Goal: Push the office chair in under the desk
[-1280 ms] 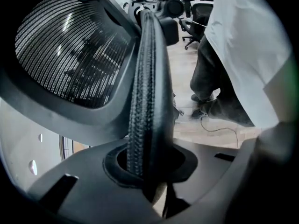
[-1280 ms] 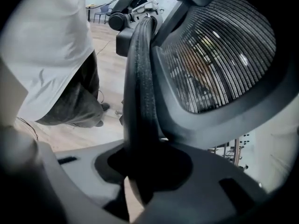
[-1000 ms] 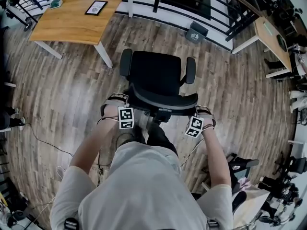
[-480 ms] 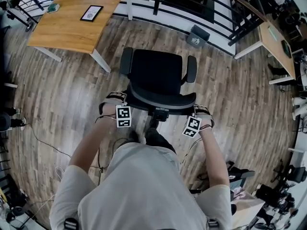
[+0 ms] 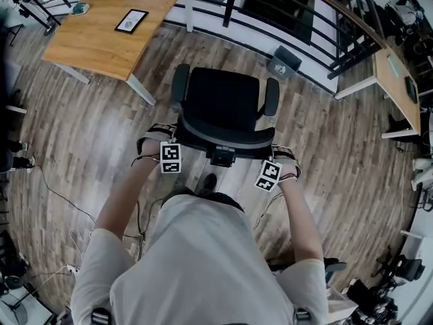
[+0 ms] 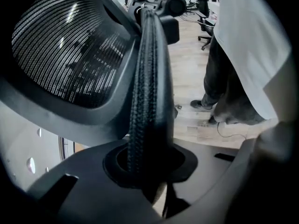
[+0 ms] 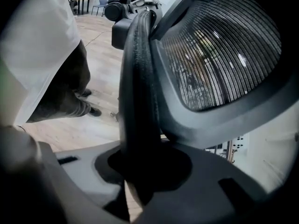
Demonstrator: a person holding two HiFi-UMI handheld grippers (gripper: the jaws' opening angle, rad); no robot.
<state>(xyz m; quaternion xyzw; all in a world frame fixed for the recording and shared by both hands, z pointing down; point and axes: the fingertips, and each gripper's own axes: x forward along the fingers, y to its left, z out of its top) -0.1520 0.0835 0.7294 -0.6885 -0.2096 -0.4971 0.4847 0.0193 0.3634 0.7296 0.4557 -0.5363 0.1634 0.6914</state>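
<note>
The office chair [image 5: 223,103] is rolling nearer the bench [image 5: 111,26], the left hand-held gripper [image 6: 145,162] and right hand-held gripper [image 7: 140,164] pinching its backrest rim [image 6: 147,78], best pushing evenly.

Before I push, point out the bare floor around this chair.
Bare planks lie left of the office chair, up to the wooden desk leg, and right toward the second desk. Crowded: cables lower left, gear lower right.
</note>
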